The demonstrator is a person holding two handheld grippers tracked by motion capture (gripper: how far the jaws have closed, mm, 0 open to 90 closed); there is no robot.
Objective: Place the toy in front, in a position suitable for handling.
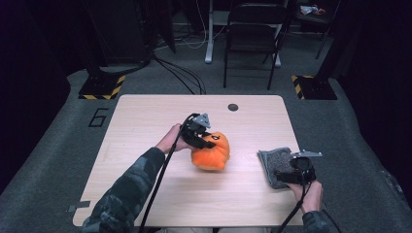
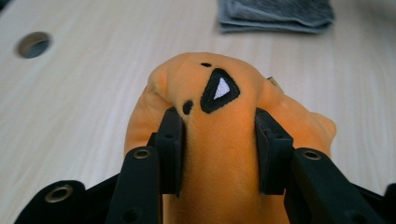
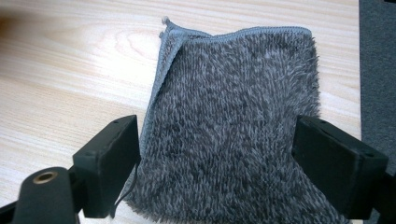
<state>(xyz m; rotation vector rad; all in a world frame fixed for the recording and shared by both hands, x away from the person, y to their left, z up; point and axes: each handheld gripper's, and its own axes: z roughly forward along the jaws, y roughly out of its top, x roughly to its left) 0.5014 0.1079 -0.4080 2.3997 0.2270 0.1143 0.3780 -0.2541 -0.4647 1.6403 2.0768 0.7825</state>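
Orange plush (image 2: 224, 140) base behind left claw (image 2: 219, 149); grey cloth (image 3: 233, 140) near edge cut off

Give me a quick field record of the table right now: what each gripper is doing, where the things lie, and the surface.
left gripper: shut on the orange plush pumpkin, pads pinching its soft body
plush pumpkin: near the table's middle, black-and-white stitched face marks on top
right gripper: open, jaws wide on either side of the grey fuzzy cloth
grey cloth: folded, flat near the table's right edge
table: light wood, round hole near the far edge
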